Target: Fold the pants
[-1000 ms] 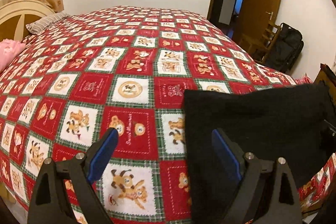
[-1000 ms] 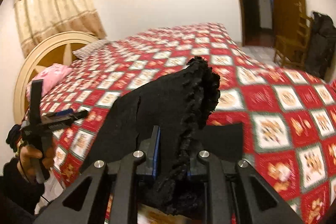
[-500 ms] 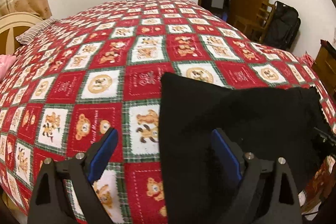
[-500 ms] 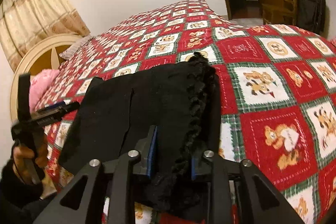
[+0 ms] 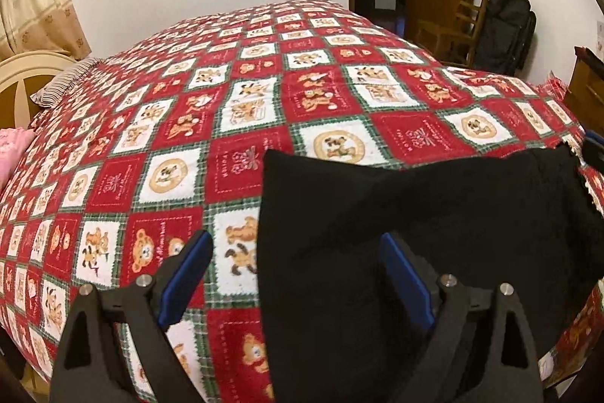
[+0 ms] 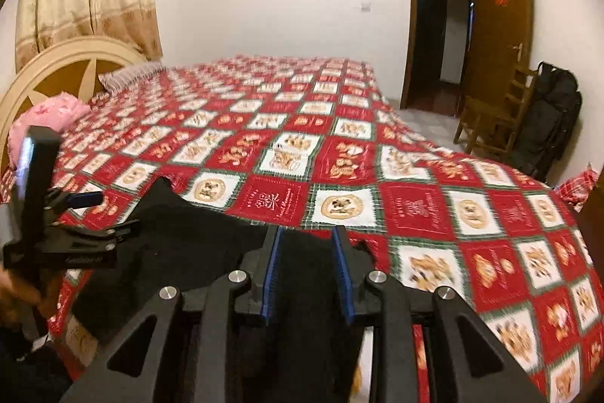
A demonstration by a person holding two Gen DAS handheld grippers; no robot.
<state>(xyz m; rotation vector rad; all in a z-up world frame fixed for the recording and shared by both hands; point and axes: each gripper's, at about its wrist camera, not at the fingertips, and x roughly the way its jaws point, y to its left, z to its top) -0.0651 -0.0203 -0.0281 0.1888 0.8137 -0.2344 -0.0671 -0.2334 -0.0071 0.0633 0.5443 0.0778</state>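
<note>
Black pants (image 5: 434,233) lie flat on the red teddy-bear bedspread (image 5: 264,108) near the bed's front edge. My left gripper (image 5: 294,274) hovers wide open above their left edge, one blue pad over the quilt and the other over the cloth. It also shows in the right wrist view as the left gripper (image 6: 113,214), held in a hand at the pants' left end. My right gripper (image 6: 307,270) stands over the pants (image 6: 196,244) at their right end. Its blue pads are a little apart, and flat cloth lies between and under them without being pinched.
A cream headboard (image 6: 68,63), a pink pillow (image 6: 49,116) and a striped pillow (image 6: 132,74) are at the bed's left end. A wooden chair (image 6: 494,116) and a black bag (image 6: 547,123) stand by the open door (image 6: 498,25) on the right.
The ruffled pants edge that stood pinched in my right gripper now lies flat on the bed, and that gripper's pads have parted. My left gripper has slid right, over the pants' left edge.
</note>
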